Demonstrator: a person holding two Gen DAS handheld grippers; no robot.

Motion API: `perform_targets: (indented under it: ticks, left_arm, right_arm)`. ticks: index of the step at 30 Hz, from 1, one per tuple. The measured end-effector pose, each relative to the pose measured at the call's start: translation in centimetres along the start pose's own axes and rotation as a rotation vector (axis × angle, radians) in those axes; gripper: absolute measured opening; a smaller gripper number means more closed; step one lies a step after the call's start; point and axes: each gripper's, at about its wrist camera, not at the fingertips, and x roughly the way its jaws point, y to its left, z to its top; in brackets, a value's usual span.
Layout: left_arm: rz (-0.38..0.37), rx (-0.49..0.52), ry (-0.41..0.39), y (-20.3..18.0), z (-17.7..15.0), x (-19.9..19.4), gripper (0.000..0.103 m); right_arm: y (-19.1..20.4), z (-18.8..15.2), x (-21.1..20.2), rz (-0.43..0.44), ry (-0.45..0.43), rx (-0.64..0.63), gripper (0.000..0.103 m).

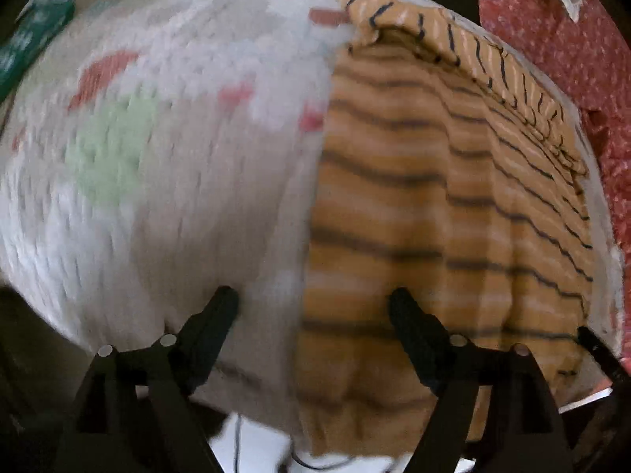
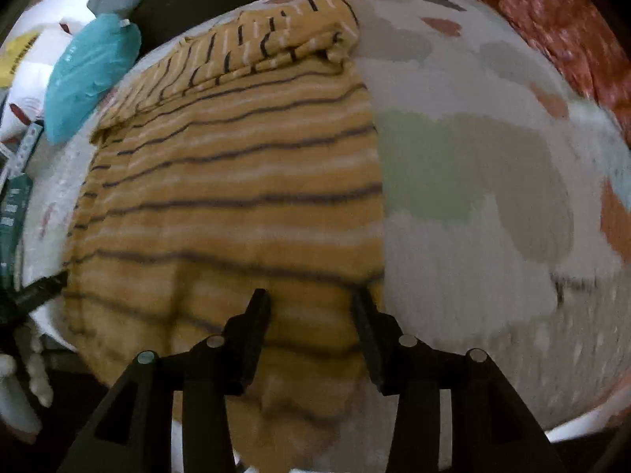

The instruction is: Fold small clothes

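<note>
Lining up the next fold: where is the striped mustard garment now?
The striped mustard garment lies on the patterned white cover, right half of the left wrist view, left half of the right wrist view, far edge folded over.

A lived-in room at home, as far as I can tell.

I see a soft white knitted blanket with red and green patches serving as the work surface, a red speckled fabric draped behind it, and a teal plastic pouch among loose packaging and household clutter at the edge.
</note>
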Motion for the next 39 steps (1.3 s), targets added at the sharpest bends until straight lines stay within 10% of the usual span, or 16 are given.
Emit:
perform_targets:
  ticks: [2, 14, 17, 25, 30, 39]
  left_arm:
    - [-0.061, -0.063, 0.035, 1.2, -1.0, -0.2, 0.081]
    - [-0.229, -0.138, 0.195, 0.3, -6.8, 1.0, 0.082]
    - [-0.219, -0.121, 0.214, -0.7, -6.8, 1.3, 0.064]
    - [-0.185, -0.132, 0.215, -1.5, -5.0, 2.0, 0.039]
    - [-0.241, -0.195, 0.190, -0.1, -4.4, 0.3, 0.009]
    - [-0.228, -0.188, 0.143, 0.7, -6.9, -4.3, 0.005]
  right_arm:
    - [-0.5, -1.3, -0.5, -0.036, 0.009, 0.009, 0.069]
    - [-2.0, -5.8, -1.6, 0.170, 0.026, 0.124, 0.071]
    - [-0.6, -5.5, -1.4, 0.261, 0.017, 0.136, 0.065]
    - [3.3, -7.4, -0.2, 0.081, 0.048, -0.036, 0.063]
    - [5.0, -7.7, -0.4, -0.014, 0.036, -0.164, 0.011]
    - [1.0, -8.1, -3.7, 0.229, 0.114, 0.049, 0.009]
